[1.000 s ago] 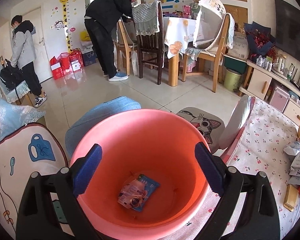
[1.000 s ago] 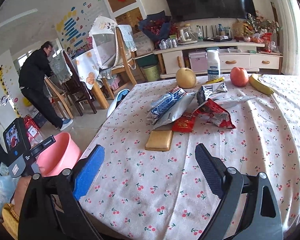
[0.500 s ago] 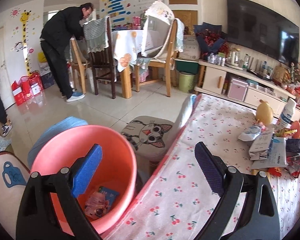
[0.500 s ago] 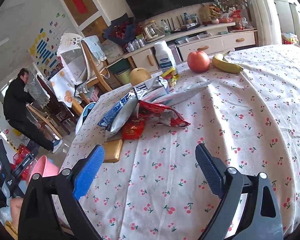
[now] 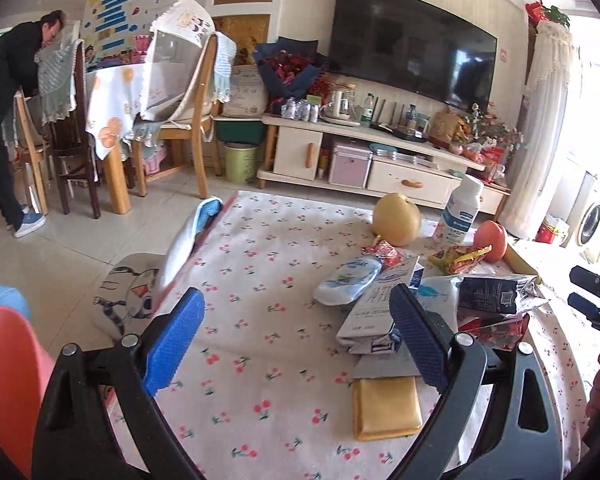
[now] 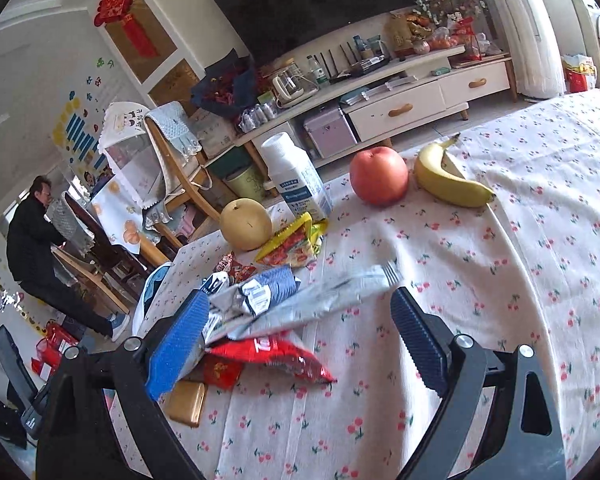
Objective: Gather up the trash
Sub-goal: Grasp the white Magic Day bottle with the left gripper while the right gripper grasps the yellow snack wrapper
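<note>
Cherry-print cloth covers the desk (image 6: 500, 280). Wrapper pile (image 6: 260, 300) sits left of centre: silver-blue bags on top, red wrapper (image 6: 276, 354) at its near edge, yellow-red packet (image 6: 296, 246) at the far side by the pear (image 6: 246, 224). Milk bottle (image 6: 296, 180), apple (image 6: 378, 174), banana (image 6: 448, 180) along the far edge. Right hand-held gripper (image 6: 296, 340) wide open, nothing held, just above the pile. Left hand-held gripper (image 5: 296, 340) wide open, empty; pink bin (image 5: 8, 376) at its left.

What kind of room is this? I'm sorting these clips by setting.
Most likely a home living and dining room: a wall television over a low cabinet, a dining table with chairs, and a cherry-print table.
</note>
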{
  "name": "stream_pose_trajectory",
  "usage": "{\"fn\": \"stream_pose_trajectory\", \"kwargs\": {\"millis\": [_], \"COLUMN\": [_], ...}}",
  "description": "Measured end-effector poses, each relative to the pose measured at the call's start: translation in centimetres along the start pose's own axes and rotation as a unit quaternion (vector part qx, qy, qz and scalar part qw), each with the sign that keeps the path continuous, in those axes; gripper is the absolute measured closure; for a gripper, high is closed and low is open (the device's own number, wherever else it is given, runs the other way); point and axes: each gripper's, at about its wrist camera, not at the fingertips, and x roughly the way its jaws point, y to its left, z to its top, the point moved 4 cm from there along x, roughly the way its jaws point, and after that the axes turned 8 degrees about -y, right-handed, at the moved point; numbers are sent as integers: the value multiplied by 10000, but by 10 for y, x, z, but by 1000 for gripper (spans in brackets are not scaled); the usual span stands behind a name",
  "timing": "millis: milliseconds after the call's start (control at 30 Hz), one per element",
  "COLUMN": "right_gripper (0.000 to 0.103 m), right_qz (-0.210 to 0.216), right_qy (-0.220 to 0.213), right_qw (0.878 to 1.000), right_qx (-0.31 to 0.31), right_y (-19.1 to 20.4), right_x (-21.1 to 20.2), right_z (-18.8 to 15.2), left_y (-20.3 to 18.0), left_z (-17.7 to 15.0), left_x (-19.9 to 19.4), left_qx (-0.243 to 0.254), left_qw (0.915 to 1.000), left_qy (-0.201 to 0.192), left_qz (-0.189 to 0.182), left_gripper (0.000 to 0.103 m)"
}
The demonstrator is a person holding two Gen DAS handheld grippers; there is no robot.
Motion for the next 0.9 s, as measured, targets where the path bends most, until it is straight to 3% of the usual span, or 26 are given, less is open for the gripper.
{"fn": "stream_pose_trajectory", "kwargs": {"millis": [233, 467, 700, 833, 867, 900], "right_gripper": [17, 19, 19, 19, 20, 30], "right_qz": [299, 500, 670, 677, 688, 656], "right_qy": [411, 924, 1527, 1633, 1672, 1698], "right_qw": [9980, 9937, 9850, 9830, 9823, 9818], "right_qx": [-371, -389, -436, -488, -492, -543], "right_y": [3, 2, 12, 12, 12, 11], "right_x": [68, 123, 167, 183, 185, 187], "right_z": [28, 41, 37, 31, 30, 29], "left_y": [-33, -43, -38, -37, -36, -35], "left_z": [-1, -8, -11, -18, -19, -19], "left_x": [63, 117, 148, 161, 163, 165], "left_qx": [55, -82, -39, -249, -326, -402], "left_qw": [9974, 9936, 9908, 9872, 9862, 9851], "left_qy": [383, 888, 1188, 1394, 1432, 1470], "left_qz": [-605, -689, -646, -728, -758, -804], "left_gripper": [9, 9, 13, 15, 17, 19]}}
